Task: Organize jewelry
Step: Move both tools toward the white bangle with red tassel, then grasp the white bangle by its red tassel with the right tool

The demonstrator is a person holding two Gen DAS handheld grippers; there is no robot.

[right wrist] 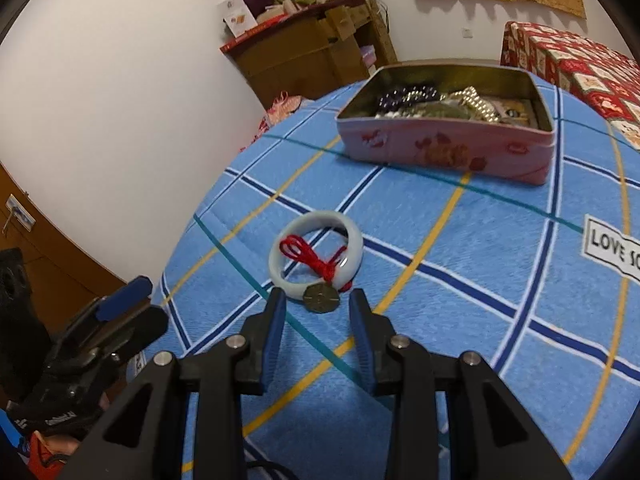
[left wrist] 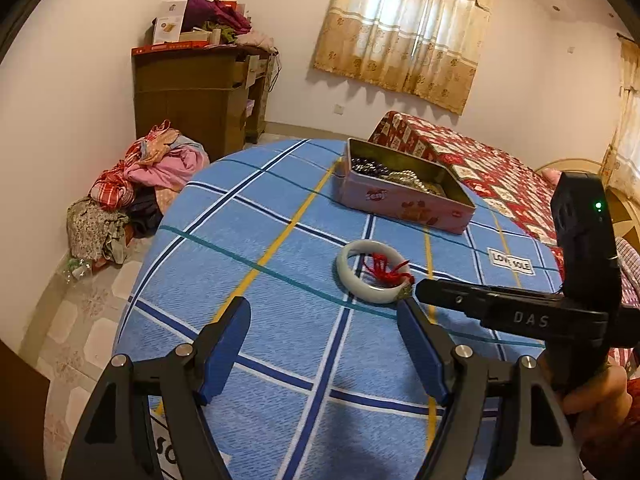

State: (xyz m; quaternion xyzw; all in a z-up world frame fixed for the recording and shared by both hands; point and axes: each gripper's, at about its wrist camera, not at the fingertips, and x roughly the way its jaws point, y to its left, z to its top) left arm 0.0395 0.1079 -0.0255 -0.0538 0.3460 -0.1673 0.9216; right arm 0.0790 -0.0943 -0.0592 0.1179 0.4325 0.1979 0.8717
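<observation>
A pale jade bangle (left wrist: 374, 276) (right wrist: 316, 256) with a red cord and a bronze coin charm (right wrist: 321, 298) lies flat on the blue plaid cloth. An open pink tin (left wrist: 404, 200) (right wrist: 444, 148) holding beads and chains stands behind it. My left gripper (left wrist: 324, 312) is open and empty, just short of the bangle. My right gripper (right wrist: 318, 300) is open, its fingertips on either side of the coin charm, apart from it. In the left wrist view the right gripper (left wrist: 424, 290) reaches in from the right, its tip at the bangle's edge.
The blue plaid cloth (left wrist: 280, 280) covers a rounded surface. A red patterned bed (left wrist: 480, 160) lies behind the tin. A wooden cabinet (left wrist: 200, 92) and a pile of clothes (left wrist: 132, 192) stand at the far left wall.
</observation>
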